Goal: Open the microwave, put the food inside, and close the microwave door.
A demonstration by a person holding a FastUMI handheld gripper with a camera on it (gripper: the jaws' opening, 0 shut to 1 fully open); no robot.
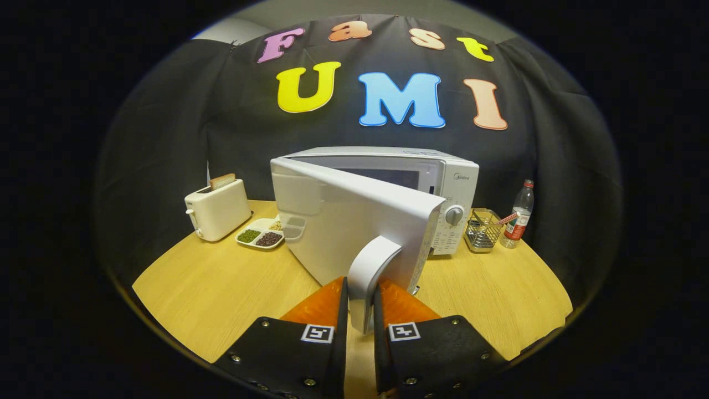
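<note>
The tongs [361, 310] are pinching the door handle [370, 277] of the microwave [443, 177], one finger pressed against each side of that upright white bar, so the handle runs top to bottom straight between them and its lower end reaches down into the gap. The door [349, 221] stands partly swung out from the microwave body, hinged on the side nearest the toaster [217, 209] and angled so its free edge, the one carrying the handle, points toward the tongs. That is the relation the next move turns on: the handle's long axis is vertical, the hinge lies beyond and to the toaster side, so pulling further should follow an arc around that hinge, not a straight line back, or the grip may slip off the smooth bar. The cavity shows as a dark opening behind the door's upper edge, not yet wide enough for loading, I judge. The likely food, a divided tray [261, 233] of beans and grains, sits on the table [210, 288] just beside the microwave's hinge corner, between it and the toaster, untouched. On the microwave's control-panel side stand a wire basket [482, 230] and a bottle [518, 216].
</note>
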